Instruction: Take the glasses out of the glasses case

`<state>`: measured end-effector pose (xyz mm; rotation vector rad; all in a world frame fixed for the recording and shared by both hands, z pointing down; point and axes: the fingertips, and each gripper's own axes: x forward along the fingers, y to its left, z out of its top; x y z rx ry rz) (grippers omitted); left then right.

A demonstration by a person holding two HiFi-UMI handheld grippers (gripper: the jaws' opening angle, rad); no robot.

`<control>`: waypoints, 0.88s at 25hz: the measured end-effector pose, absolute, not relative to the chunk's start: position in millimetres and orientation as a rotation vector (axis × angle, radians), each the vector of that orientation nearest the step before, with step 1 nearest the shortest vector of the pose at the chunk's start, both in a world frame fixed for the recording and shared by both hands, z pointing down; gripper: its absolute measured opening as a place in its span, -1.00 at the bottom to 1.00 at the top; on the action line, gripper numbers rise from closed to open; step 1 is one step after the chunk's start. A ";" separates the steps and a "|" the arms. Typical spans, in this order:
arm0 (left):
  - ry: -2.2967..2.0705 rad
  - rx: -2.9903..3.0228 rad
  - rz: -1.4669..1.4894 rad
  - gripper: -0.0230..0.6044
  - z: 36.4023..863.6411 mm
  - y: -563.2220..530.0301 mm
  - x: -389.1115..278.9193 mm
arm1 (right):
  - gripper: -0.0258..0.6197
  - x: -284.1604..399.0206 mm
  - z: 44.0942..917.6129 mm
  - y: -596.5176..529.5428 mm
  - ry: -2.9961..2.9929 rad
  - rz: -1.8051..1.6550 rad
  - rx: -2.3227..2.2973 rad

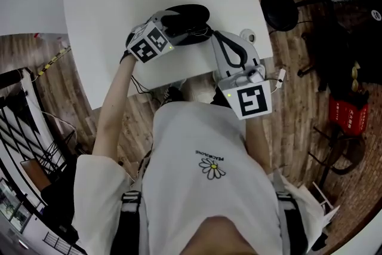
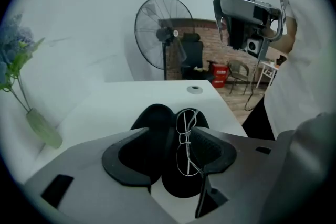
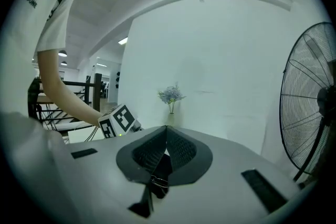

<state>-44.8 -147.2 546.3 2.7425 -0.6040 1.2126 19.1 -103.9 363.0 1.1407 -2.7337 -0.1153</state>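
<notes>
Frankly, from the head view I can't find the glasses: the left hand-held gripper (image 2: 170,136) and its marker cube (image 1: 149,43) cover part of the black glasses case (image 1: 191,14). Its own view does better. The jaws are spread apart, gripping nothing. The open case shows between them on the white tabletop (image 2: 131,97), its near end cut off under the jaws. The thin wire glasses (image 2: 184,140) lie on the case just beside the pad (image 2: 212,149) on that view's right; whether wire touches pad I can't tell. The right hand-held gripper (image 3: 167,131) is clenched, pads meeting at the tips, and hangs in the air by the tabletop's near edge. A small dark piece with a metal glint sits low behind its pads, too unclear to identify. A vase of flowers (image 2: 44,131) stands at the tabletop's far side, with a pedestal fan (image 2: 163,34) on the floor beyond
</notes>
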 end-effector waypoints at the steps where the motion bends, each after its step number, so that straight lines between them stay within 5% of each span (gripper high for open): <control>1: -0.559 2.742 1.227 -0.17 551.2 -144.2 -43.0 | -0.89 21.6 365.1 -102.5 -2.731 -0.091 1.148; 22: -0.202 2.792 1.472 0.00 587.3 -124.6 -26.0 | -0.89 30.6 391.1 -92.1 -2.644 -0.081 1.086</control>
